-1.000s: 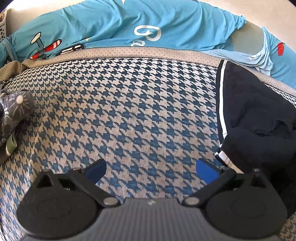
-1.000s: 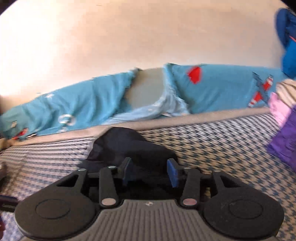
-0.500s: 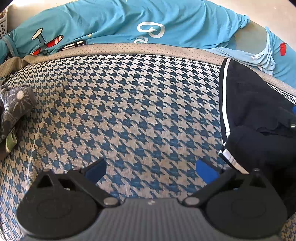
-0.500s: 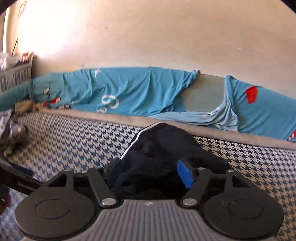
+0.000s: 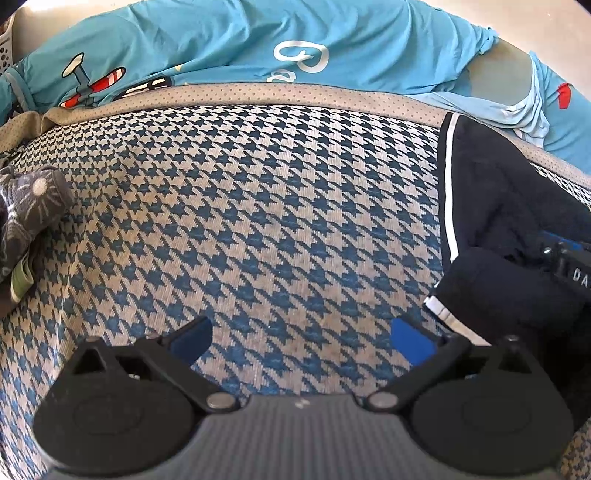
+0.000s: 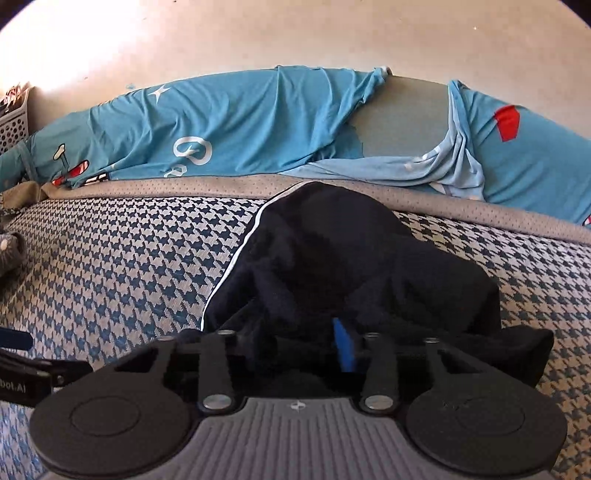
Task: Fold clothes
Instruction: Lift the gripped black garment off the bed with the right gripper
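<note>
One houndstooth bed cover (image 5: pixel 280 206) beneath pale wall (image 6: pixel 295 33).

One black garment with a white stripe (image 6: pixel 332 266) lies on the right of the bed. One grey patterned garment (image 5: pixel 29 206) lies at the far left edge. One houndstooth cover (image 5: pixel 258 221) spreads over the bed. Two blue printed pillows line the far side, one on the left (image 6: pixel 221 125) and one on the right (image 6: pixel 535 155). One perforated white basket (image 6: pixel 13 122) stands far left. Two tongs: the left tongs (image 5: pixel 301 336) and the right tongs (image 6: pixel 306 347).
</note>
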The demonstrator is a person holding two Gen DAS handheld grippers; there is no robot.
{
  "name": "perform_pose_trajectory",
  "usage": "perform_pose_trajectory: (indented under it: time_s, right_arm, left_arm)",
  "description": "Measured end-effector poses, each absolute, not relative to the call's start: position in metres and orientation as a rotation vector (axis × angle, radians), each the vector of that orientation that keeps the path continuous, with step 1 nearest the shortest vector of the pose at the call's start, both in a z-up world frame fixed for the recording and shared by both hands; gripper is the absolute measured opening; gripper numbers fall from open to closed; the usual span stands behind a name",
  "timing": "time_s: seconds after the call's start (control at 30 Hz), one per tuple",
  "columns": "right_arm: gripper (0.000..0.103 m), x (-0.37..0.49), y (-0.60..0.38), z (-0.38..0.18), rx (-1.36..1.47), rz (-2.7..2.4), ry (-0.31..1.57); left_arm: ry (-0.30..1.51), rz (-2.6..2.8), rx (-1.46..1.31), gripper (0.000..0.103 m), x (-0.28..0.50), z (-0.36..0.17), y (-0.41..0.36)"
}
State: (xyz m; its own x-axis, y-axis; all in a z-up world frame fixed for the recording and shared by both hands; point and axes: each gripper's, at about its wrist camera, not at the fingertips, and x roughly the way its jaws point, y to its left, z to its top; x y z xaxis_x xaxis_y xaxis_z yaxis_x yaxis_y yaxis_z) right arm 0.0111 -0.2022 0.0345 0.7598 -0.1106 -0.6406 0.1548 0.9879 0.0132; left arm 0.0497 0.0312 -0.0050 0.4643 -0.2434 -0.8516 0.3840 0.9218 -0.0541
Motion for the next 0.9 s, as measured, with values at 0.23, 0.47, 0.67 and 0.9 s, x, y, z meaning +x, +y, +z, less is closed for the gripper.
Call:
perform_pose_trajectory:
  time_s: [0.23,0.47,0.67,0.9]
  right_arm:
    - [0.005,0.005,-0.211,0.044,0.125,-0.173,0.623]
    - [0.004,-0.01,-0.232,0.068,0.2,-0.238,0.504]
    - [0.002,-0.03,-0.264,0.089,0.243,-0.338,0.421]
    - [0.005,-0.03,-0.263,0.084,0.238,-0.244,0.488]
  left_arm:
    - [1.019,-0.381,0.164,0.103,0.05,-0.006,0.028]
    - [1.019,-0.38,0.175,0.103,0.05,-0.008,0.025]
    - [1.027,-0.386,0.185,0.103,0.048,-0.012,0.019]
    - [1.029,-0.403,0.206,0.103,0.045,-0.014,0.012]
